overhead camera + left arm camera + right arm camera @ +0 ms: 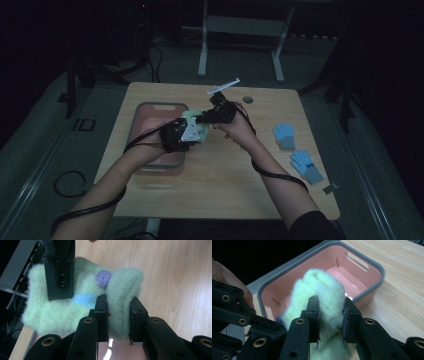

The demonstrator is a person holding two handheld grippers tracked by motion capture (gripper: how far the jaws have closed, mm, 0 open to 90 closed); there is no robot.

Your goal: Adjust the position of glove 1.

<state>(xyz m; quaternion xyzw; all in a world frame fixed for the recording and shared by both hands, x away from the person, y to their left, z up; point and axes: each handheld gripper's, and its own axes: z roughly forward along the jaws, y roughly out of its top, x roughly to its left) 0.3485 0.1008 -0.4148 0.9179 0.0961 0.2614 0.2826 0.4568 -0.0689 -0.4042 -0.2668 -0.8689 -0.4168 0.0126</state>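
The left gripper (118,317) pinches a fuzzy green glove (62,310); the right gripper (59,277) clamps its far side.

Count: one green glove (196,126), two blue gloves (284,136), one pink bin (159,111), two grippers (176,136).

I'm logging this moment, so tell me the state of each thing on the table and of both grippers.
Green fuzzy glove: held up between both grippers, above the bin's edge.
Left gripper: shut on the glove's edge.
Right gripper: shut on the glove's other end.
Pink bin: on the table, open, nothing seen inside.
Two blue gloves: lying flat on the table, untouched.
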